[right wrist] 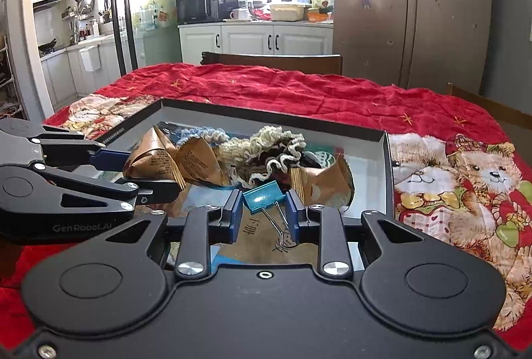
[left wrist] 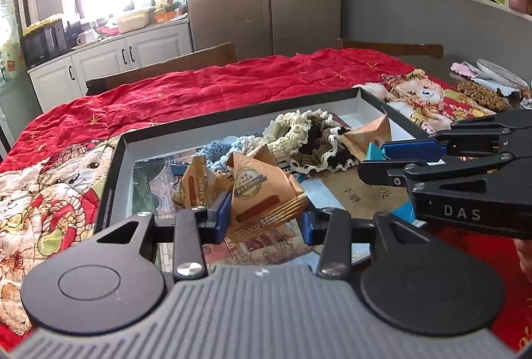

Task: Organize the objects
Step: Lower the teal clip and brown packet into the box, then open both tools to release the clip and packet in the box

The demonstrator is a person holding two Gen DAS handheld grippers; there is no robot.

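the left gripper (left wrist: 266,219) clamps a brown "choco magic" packet (left wrist: 262,192); the right gripper (right wrist: 264,212), marked "das", pinches a teal binder clip (right wrist: 262,198) over the box's (right wrist: 387,172) near edge.

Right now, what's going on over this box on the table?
A person is sorting small items with two tools. The left hand-held gripper is shut on a brown snack packet, and the right hand-held gripper is shut on a teal binder clip. Both are over the shallow box, which also holds crocheted scrunchies.
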